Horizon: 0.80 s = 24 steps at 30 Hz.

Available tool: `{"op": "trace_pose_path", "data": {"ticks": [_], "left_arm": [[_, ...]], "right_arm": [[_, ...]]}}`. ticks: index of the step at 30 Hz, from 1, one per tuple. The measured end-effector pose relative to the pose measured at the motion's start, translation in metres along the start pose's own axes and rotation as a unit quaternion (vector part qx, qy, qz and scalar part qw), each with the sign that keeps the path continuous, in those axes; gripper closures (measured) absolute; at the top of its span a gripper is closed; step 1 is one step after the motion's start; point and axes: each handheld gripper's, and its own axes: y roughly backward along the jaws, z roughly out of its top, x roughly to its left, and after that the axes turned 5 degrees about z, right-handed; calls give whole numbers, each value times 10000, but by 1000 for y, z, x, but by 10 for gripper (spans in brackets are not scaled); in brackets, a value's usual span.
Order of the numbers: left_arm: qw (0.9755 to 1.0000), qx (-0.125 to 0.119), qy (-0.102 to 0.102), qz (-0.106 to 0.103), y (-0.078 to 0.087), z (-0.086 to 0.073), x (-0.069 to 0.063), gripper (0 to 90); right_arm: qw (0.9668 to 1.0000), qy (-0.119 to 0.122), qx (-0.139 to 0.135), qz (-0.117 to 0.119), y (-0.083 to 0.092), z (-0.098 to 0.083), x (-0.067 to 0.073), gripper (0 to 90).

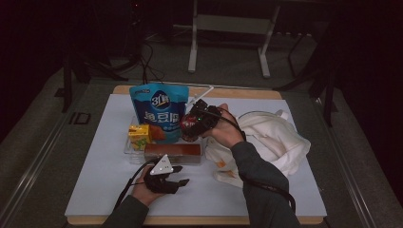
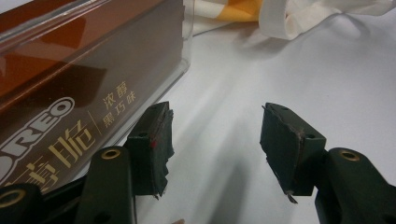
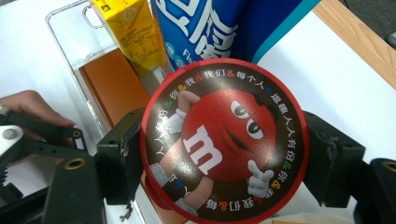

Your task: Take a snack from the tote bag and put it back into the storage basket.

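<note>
Over on the left, the left claw (image 1: 178,175) sits low on the desk (image 1: 95,185), jaws parted wide with nothing between them, only bare white surface. Just off its left jaw lies the brown Oreo box (image 2: 70,93), close beside but not pinched. Beyond the claw's tips, the cream cloth bag (image 2: 299,14) is crumpled on the desk. Moving right: the right claw (image 3: 224,158) has the round red M&M's tin (image 3: 224,140) clamped, one pad on each side of its rim, lid facing the claw's camera. Behind the tin stand the yellow drink carton (image 3: 128,32) and the blue snack pouch (image 3: 210,28), with the clear tray (image 3: 65,28) below them.
</note>
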Motion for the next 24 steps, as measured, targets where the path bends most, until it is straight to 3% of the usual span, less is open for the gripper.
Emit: {"op": "trace_pose_path", "data": {"ticks": [24], "left_arm": [[10000,-6,-5,9,0,0,0,435]], "right_arm": [[9996,-3,191,-214,-24,-6,-3,256]]}}
